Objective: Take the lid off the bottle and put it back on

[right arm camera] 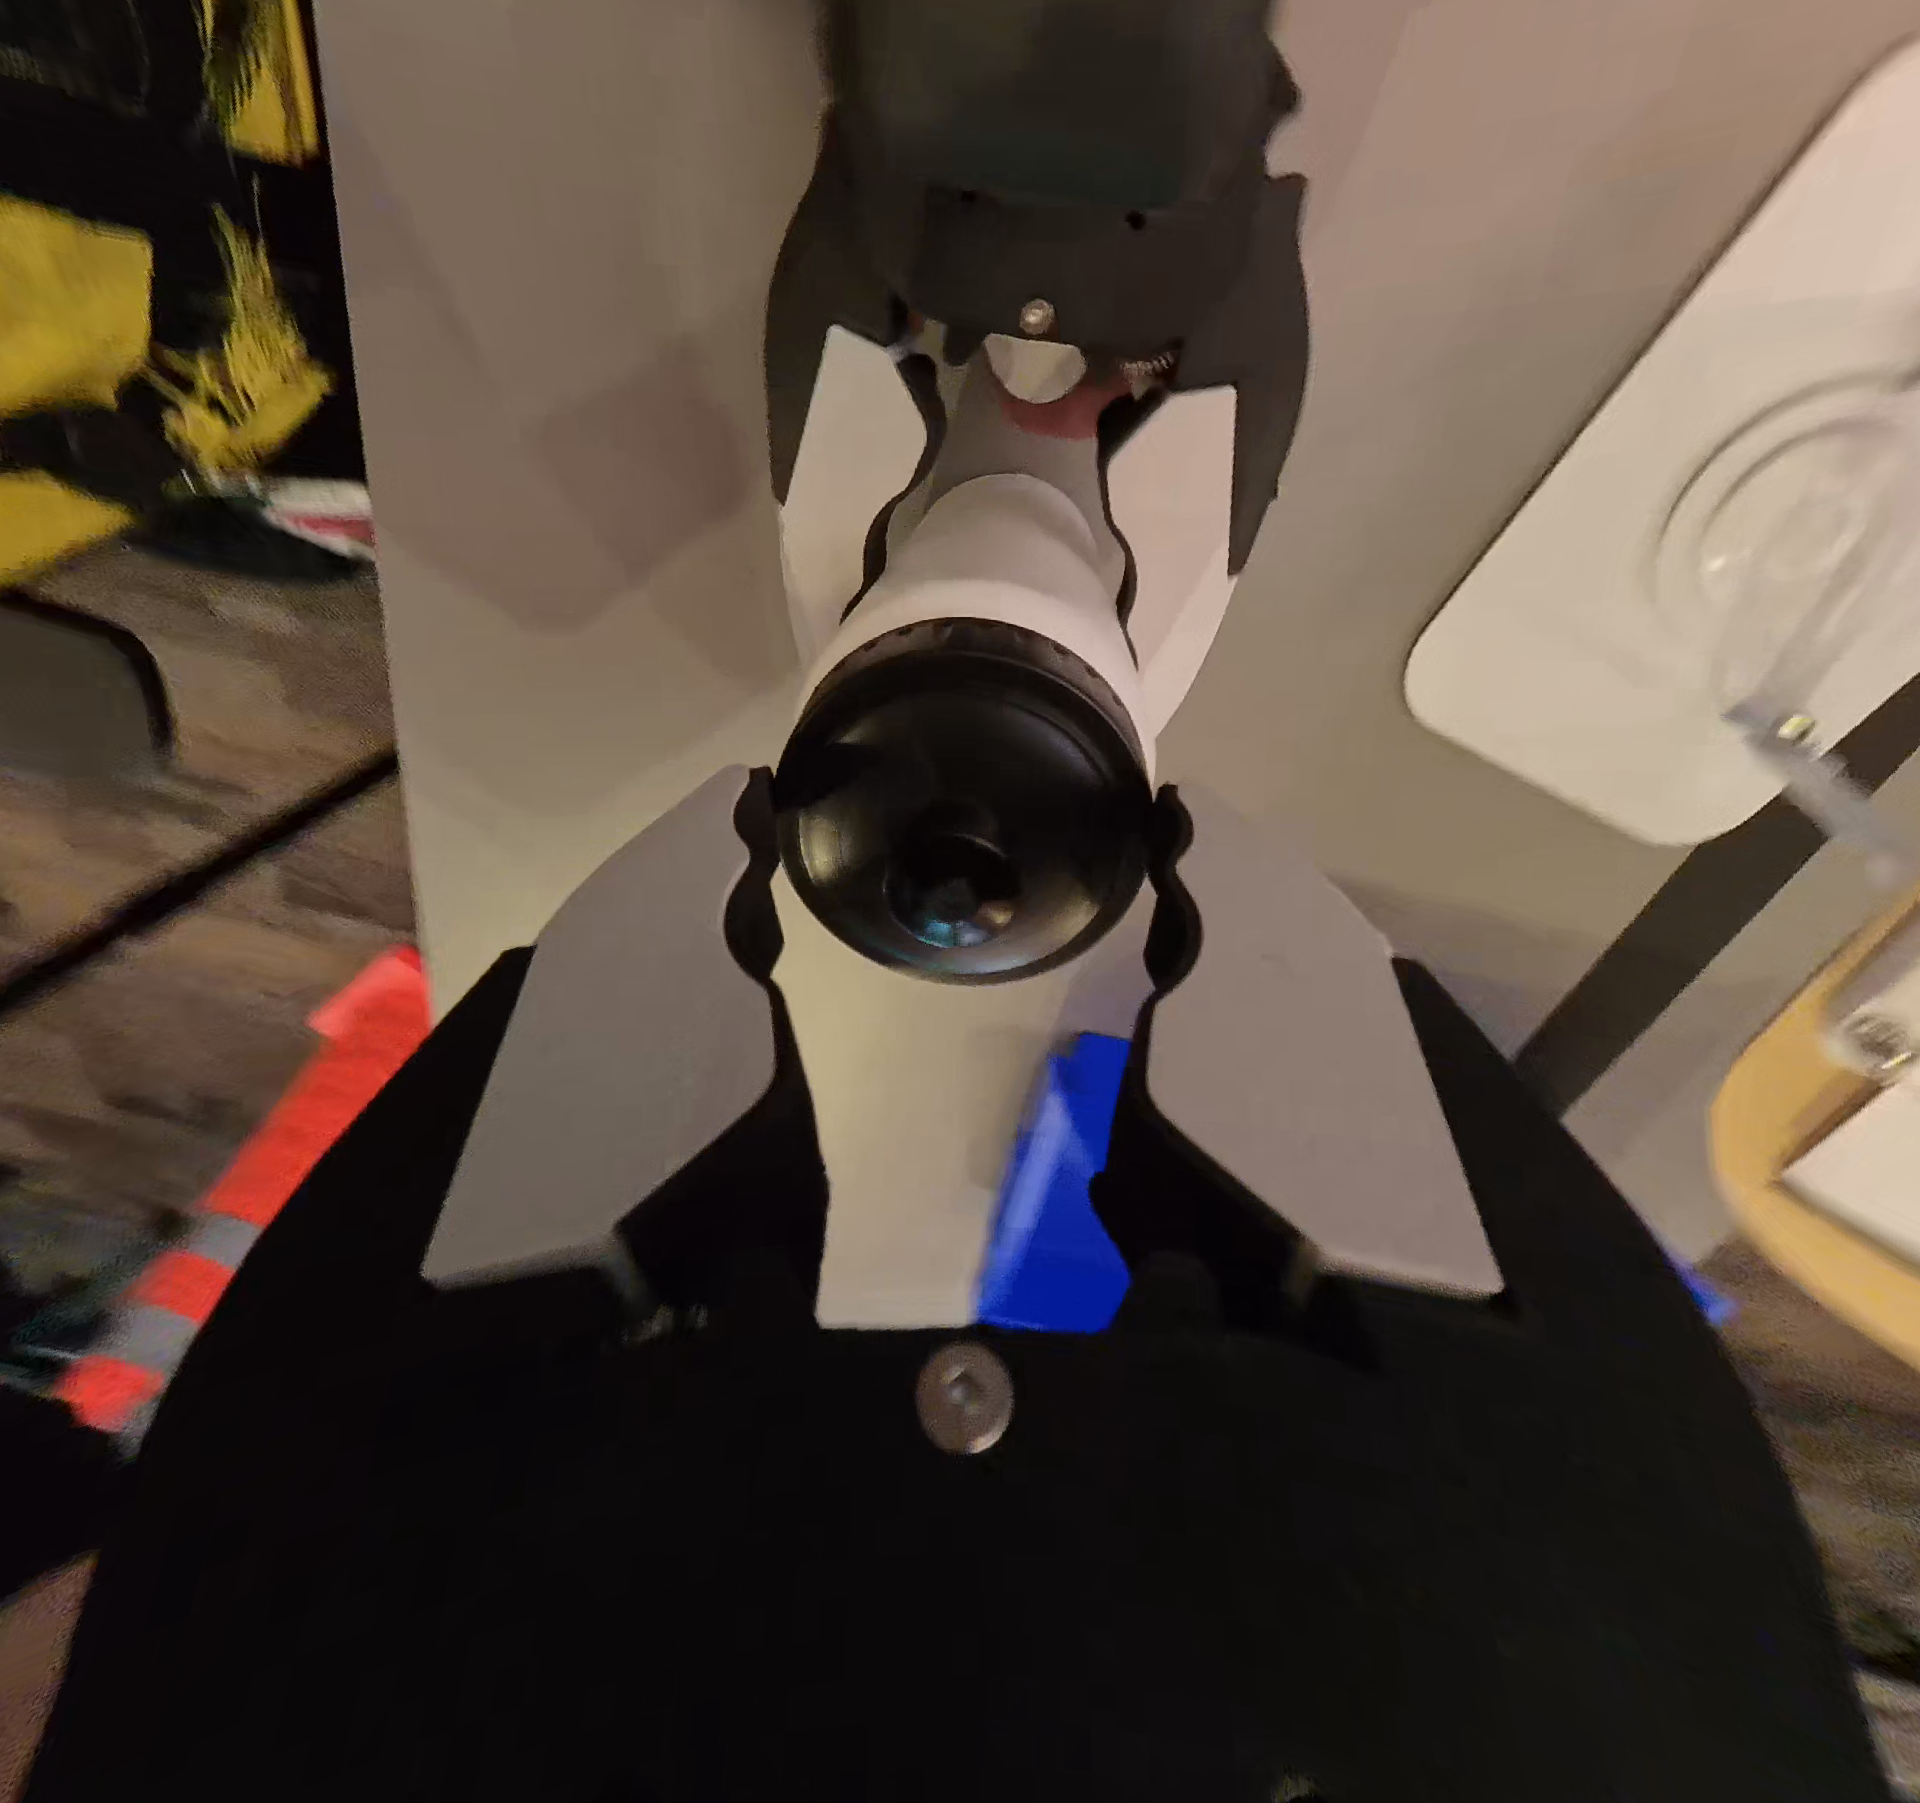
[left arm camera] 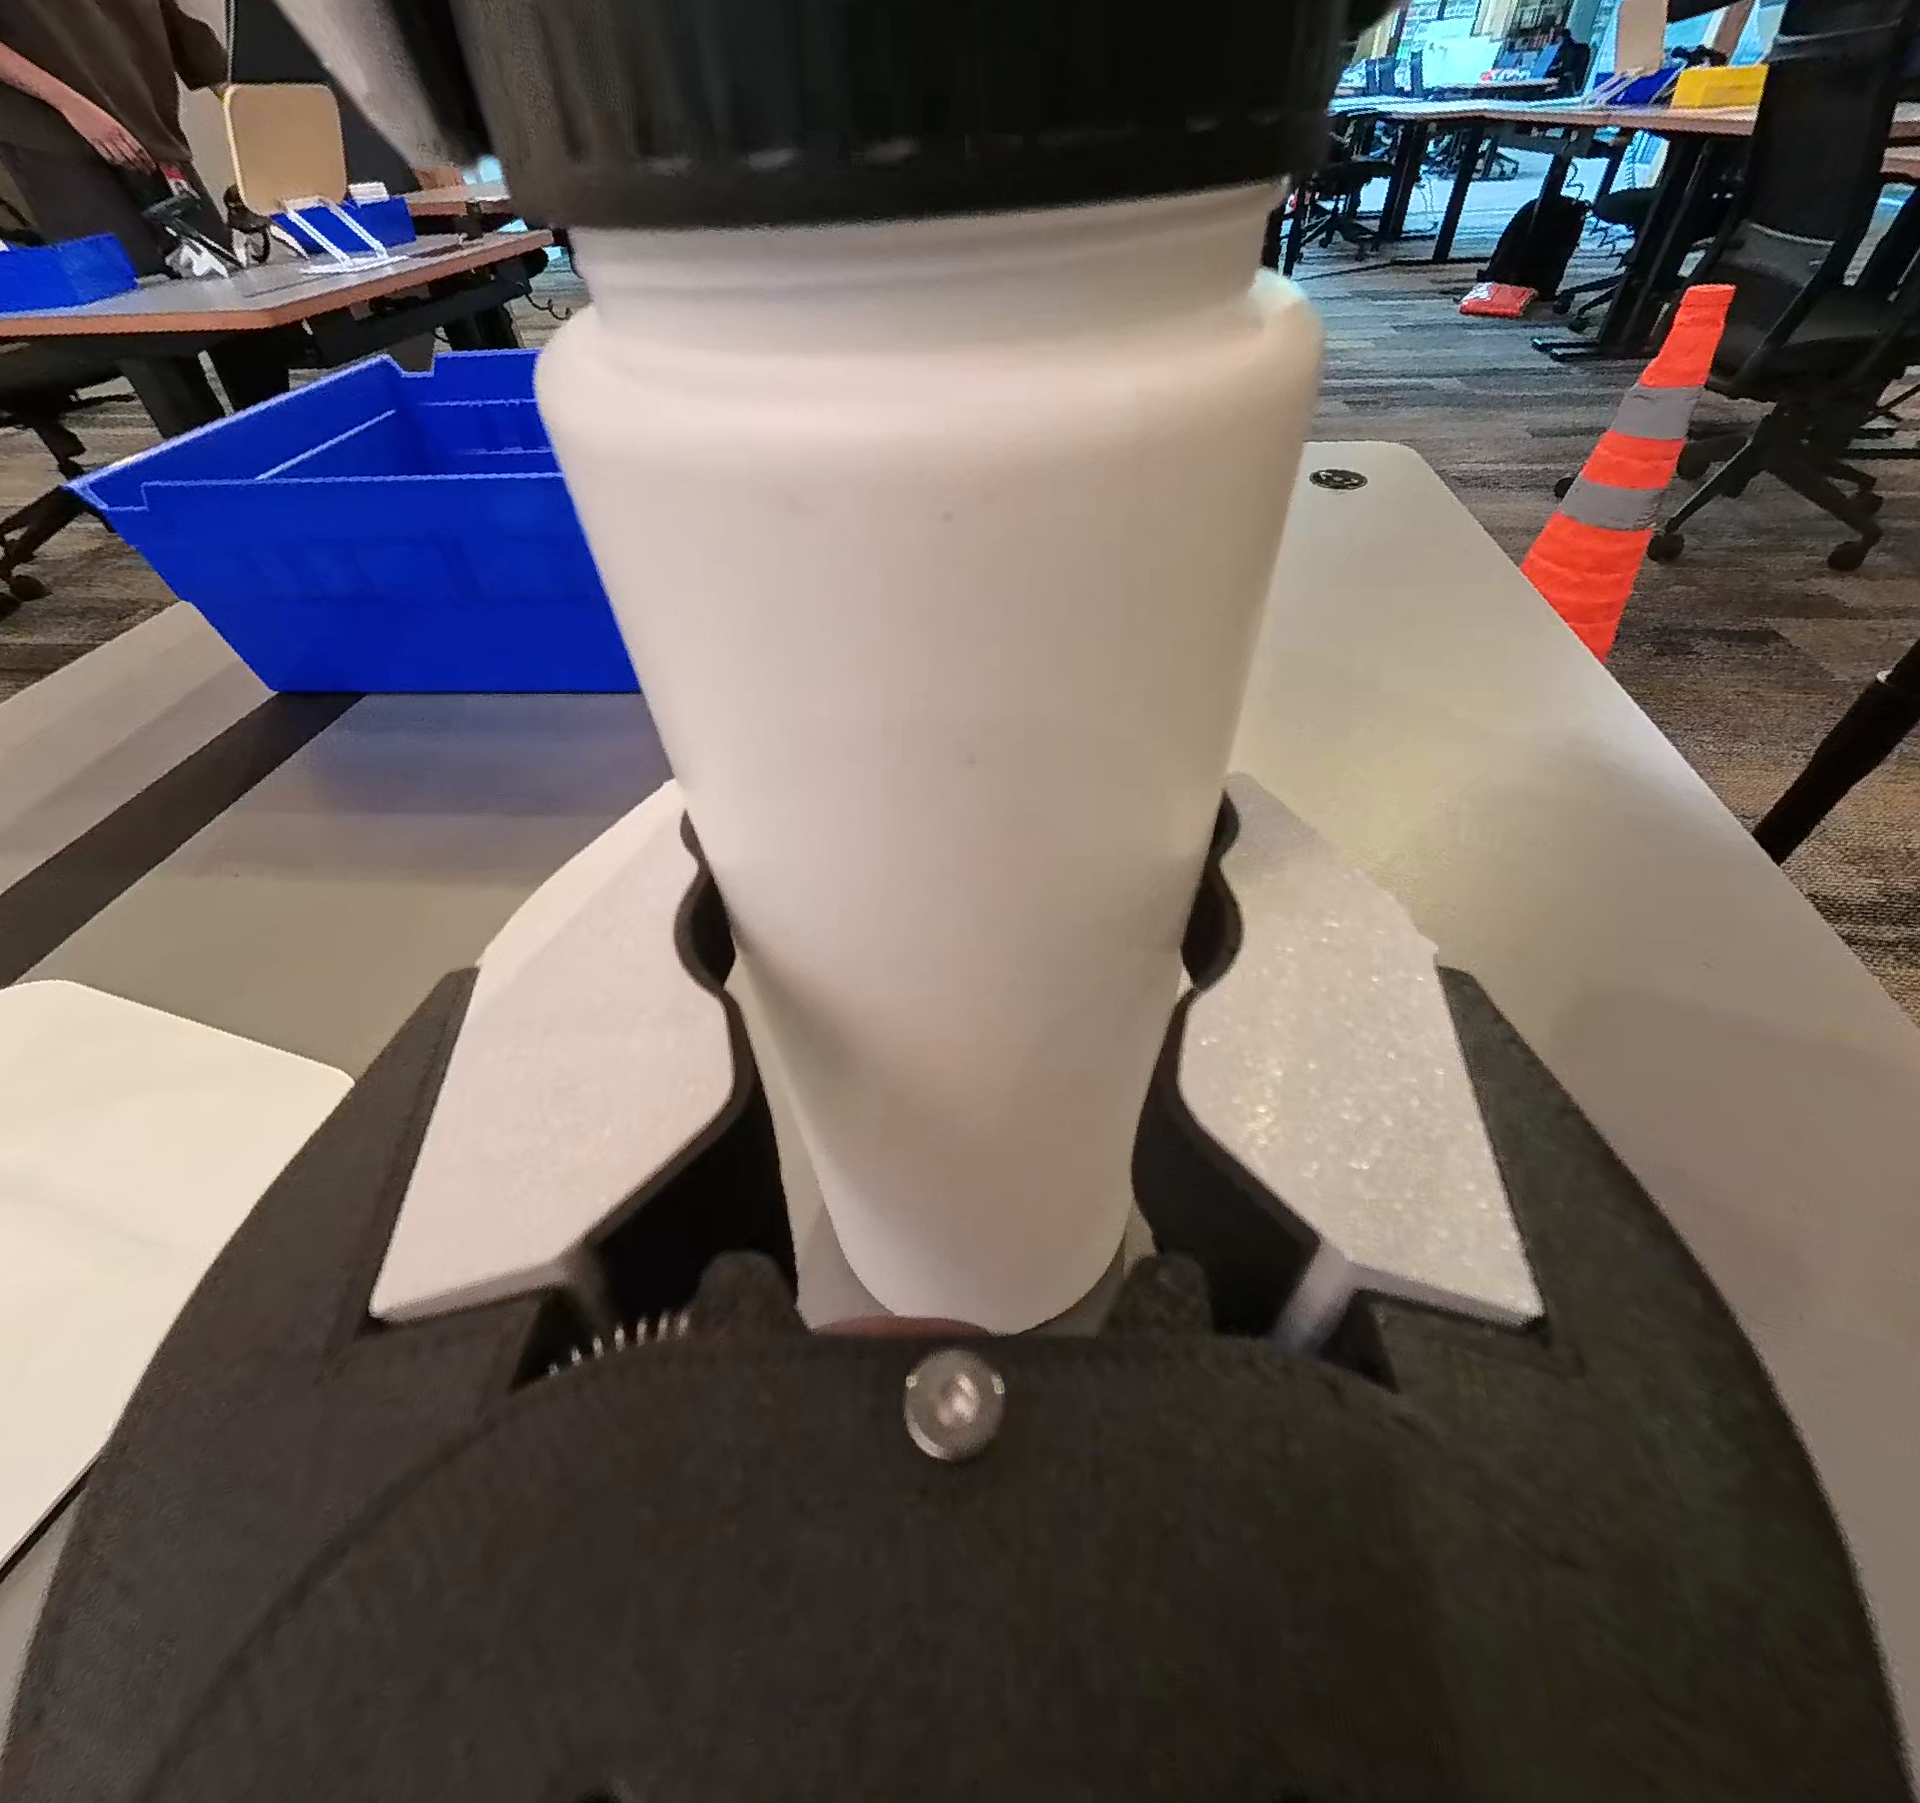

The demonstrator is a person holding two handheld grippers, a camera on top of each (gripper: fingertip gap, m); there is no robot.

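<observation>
White tray (left arm camera: 135, 1182): a pale flat corner is seen on the table (left arm camera: 1455, 818), left of the left gripper's jaws.

Blue bin (left arm camera: 353, 548): open-topped, set on the table ahead of and to the left of the left jaws, well apart from them.

Left gripper (left arm camera: 956, 901): its jaws are closed against both sides of the lower body of the bottle (left arm camera: 935, 662), which is gripped between them. In the right wrist view the same gripper (right arm camera: 1003, 548) is seen farther off, beyond the right jaws, closed on the bottle's (right arm camera: 997, 569) base end.

Bottle: white, plain-walled, wide-shouldered. It extends forward from the left jaws, clear of the table.

Lid (left arm camera: 904, 60): black, ribbed around its rim, seated on the bottle's neck at the end farthest from the left jaws. In the right wrist view the lid's (right arm camera: 961, 803) domed top is faced directly.

Right gripper (right arm camera: 961, 860): its jaws are set one on each side of the lid, the inner edges touching or just beside its rim. Whether the lid is actually clamped cannot be told.

Orange cone (left arm camera: 1631, 465): with grey bands, standing on the carpet to the right of the left jaws, beyond the table edge.

Office chair (left arm camera: 1808, 330): black, standing just behind the cone.
</observation>
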